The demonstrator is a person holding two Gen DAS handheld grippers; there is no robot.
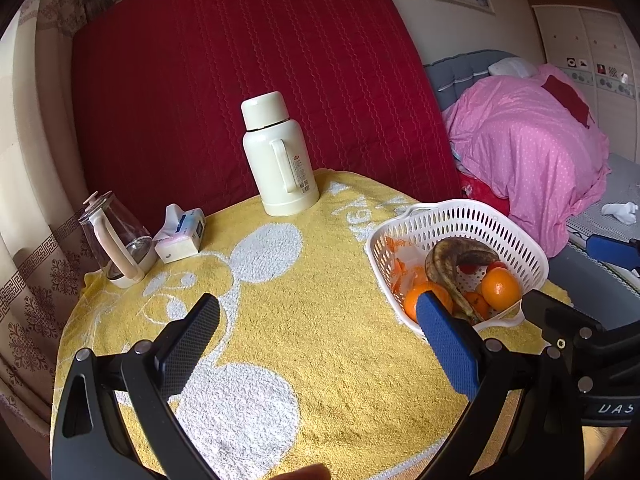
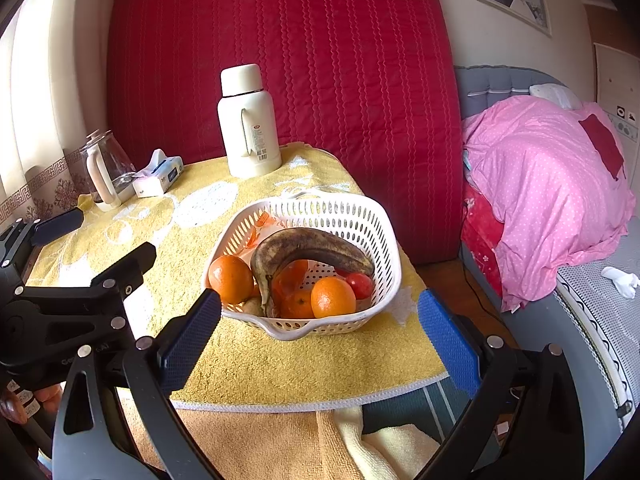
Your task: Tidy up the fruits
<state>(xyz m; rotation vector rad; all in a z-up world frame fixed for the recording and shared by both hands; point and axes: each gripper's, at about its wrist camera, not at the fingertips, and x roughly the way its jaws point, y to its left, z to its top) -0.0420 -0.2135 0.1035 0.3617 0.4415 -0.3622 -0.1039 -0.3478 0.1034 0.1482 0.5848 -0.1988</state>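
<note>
A white perforated basket (image 2: 304, 236) of fruit sits on our towel-covered worktop (image 2: 248, 364), with both tools held before it.

Inside the basket lie a browned banana (image 2: 308, 252), oranges (image 2: 333, 297) and a small red fruit (image 2: 359, 285). We hold the right tool (image 2: 320, 312) low at the worktop's near edge, fingers spread wide and empty, framing the basket. Our left tool (image 1: 318, 316) hovers over bare yellow towel to the basket's left, also wide and empty. Farther back stand a cream flask (image 1: 276, 156), a tissue pack (image 1: 182, 234) and a glass jug (image 1: 114, 236). A red quilted panel (image 2: 280, 60) rises behind; a bed with pink bedding (image 2: 548, 200) lies to the right.
</note>
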